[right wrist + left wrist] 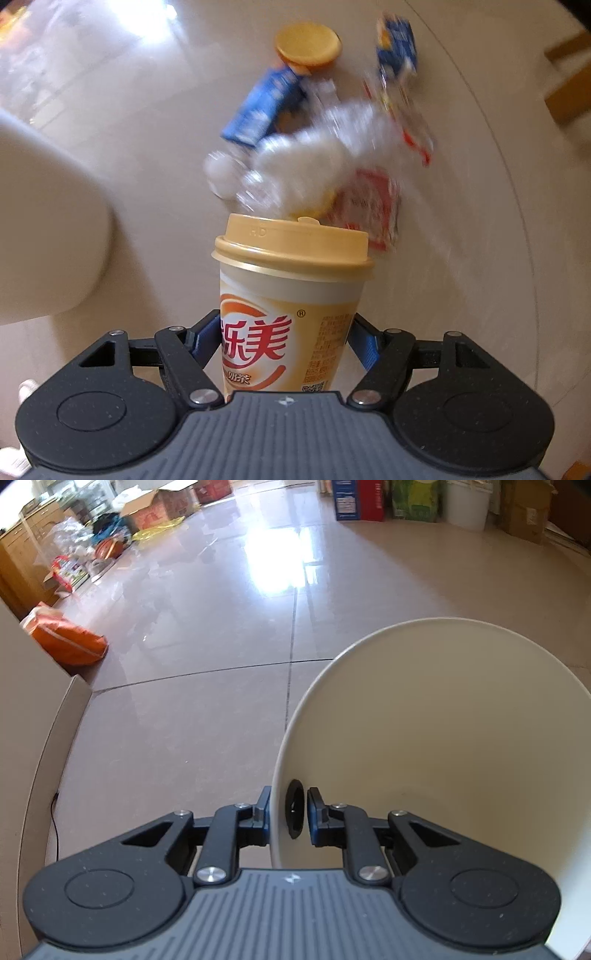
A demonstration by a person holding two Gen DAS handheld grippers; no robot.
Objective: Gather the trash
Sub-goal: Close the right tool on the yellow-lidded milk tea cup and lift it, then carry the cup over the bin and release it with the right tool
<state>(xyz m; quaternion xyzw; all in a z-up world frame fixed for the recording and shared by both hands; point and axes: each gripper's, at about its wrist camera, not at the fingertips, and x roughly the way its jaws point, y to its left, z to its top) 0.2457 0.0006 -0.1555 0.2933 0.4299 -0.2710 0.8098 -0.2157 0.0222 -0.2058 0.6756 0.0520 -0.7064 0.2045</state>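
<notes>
A lidded paper milk-tea cup [291, 302] is clamped mid-body by the right gripper [286, 345] above the littered floor [147, 177]; light and crushable, it is best held gently. The cream plastic bin [443, 746] wall is pinched by the left gripper [288, 812].

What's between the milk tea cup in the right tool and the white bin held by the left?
Nothing visible. The right tool grips the milk tea cup; the white bin sits to its left with only bare floor between. The left tool pinches the bin wall; what shows of its interior looks empty.
</notes>
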